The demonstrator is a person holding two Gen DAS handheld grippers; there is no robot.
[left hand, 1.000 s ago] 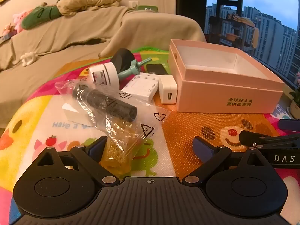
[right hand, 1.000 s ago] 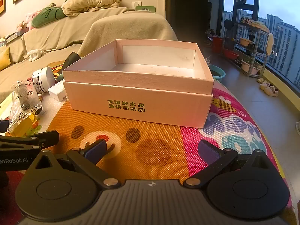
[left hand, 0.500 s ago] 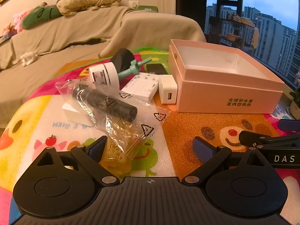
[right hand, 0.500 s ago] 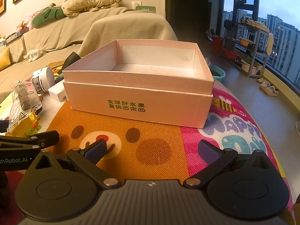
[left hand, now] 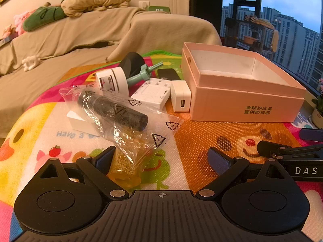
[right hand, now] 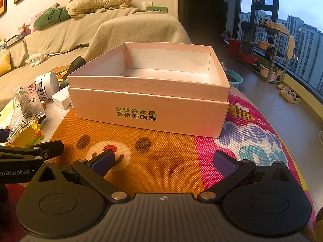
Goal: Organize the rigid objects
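Note:
An open pink box (left hand: pixel 248 100) (right hand: pixel 149 92) stands empty on the colourful play mat. Left of it lie a black cylinder in a clear plastic bag (left hand: pixel 113 111) (right hand: pixel 26 104), a yellow item (left hand: pixel 125 173) under the bag's near end, a white jar (left hand: pixel 111 79) (right hand: pixel 45 85), a teal tool (left hand: pixel 143 74), a white socket block (left hand: pixel 151 92), a white USB charger (left hand: pixel 180 98) and a black disc (left hand: pixel 132 63). My left gripper (left hand: pixel 161 159) is open, low over the mat, its left finger beside the bag. My right gripper (right hand: pixel 164 161) is open and empty, in front of the box.
A sofa with a beige cover (left hand: pixel 80 36) and cushions runs behind the mat. A white flat block (left hand: pixel 80 121) lies under the bag. A small black device (left hand: pixel 168 73) lies behind the socket block. A window and a shelf rack (right hand: pixel 266 50) are at the right.

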